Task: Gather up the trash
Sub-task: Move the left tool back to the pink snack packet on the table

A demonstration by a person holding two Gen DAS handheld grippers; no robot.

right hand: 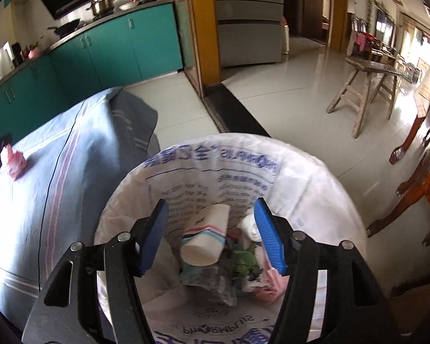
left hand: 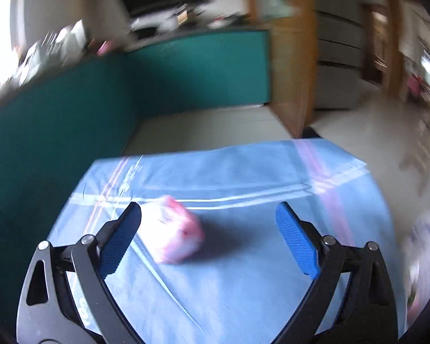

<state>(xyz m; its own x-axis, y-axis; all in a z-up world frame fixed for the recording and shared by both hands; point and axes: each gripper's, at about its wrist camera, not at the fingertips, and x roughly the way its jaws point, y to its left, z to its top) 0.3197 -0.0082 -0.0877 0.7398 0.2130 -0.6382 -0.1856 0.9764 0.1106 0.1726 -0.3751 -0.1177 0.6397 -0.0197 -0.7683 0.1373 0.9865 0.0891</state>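
A crumpled pink and white wrapper (left hand: 176, 230) lies on the blue cloth-covered table (left hand: 243, 286); the left wrist view is blurred. My left gripper (left hand: 209, 223) hovers over the cloth, open wide, with the wrapper just inside its left finger and no pad on it. My right gripper (right hand: 212, 229) hangs open above a bin lined with a white printed bag (right hand: 315, 189). A paper cup (right hand: 206, 238) and other scraps lie in the bin, below the fingers and free of them. The same wrapper (right hand: 13, 163) shows far left on the table, with a dark fingertip beside it.
Teal kitchen cabinets (right hand: 114, 48) run along the left and back. A wooden door frame (right hand: 203, 28) and a grey fridge (right hand: 249, 20) stand behind. A wooden stool (right hand: 361, 91) and table legs (right hand: 415, 195) stand on the tiled floor at the right.
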